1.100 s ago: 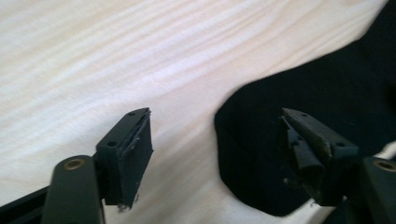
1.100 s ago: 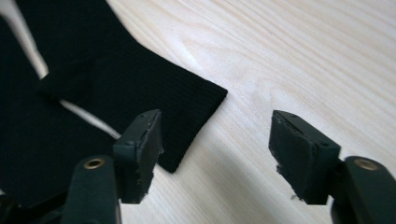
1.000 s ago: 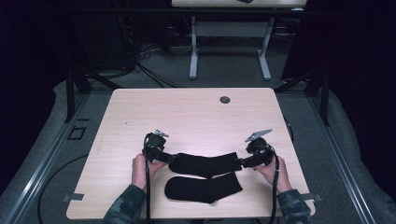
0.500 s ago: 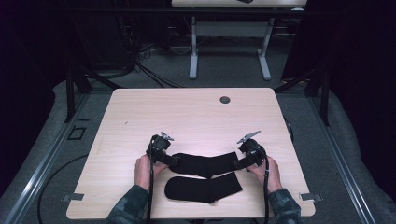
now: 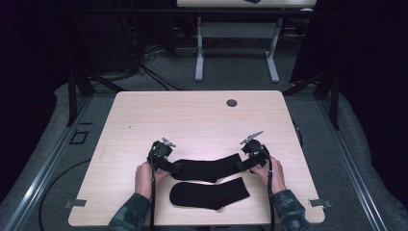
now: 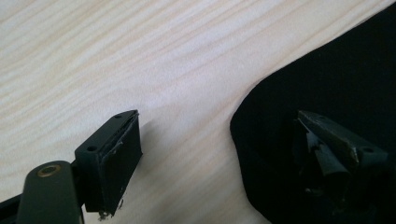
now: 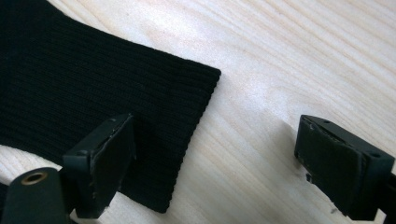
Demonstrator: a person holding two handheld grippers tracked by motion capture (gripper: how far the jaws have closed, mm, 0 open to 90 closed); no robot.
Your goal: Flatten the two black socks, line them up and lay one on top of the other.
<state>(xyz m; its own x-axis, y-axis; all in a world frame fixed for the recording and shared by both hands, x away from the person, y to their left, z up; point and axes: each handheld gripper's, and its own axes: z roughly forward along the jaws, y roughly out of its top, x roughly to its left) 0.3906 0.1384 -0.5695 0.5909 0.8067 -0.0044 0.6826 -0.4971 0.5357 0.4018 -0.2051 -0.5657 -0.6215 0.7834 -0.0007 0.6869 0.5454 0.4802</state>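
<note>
Lying crosswise between both open tongs, left and right, a black sock.

Looks like a lab or recording studio rather than a home. Dark curtained surroundings, grey carpet, loose cables trailing on the floor beyond the grippers, metal rails flanking a plain pale wood desk, a second desk farther back.

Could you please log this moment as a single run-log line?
left hand-held gripper: open at far sock toe | right hand-held gripper: open at its cuff | near sock: flat
</note>
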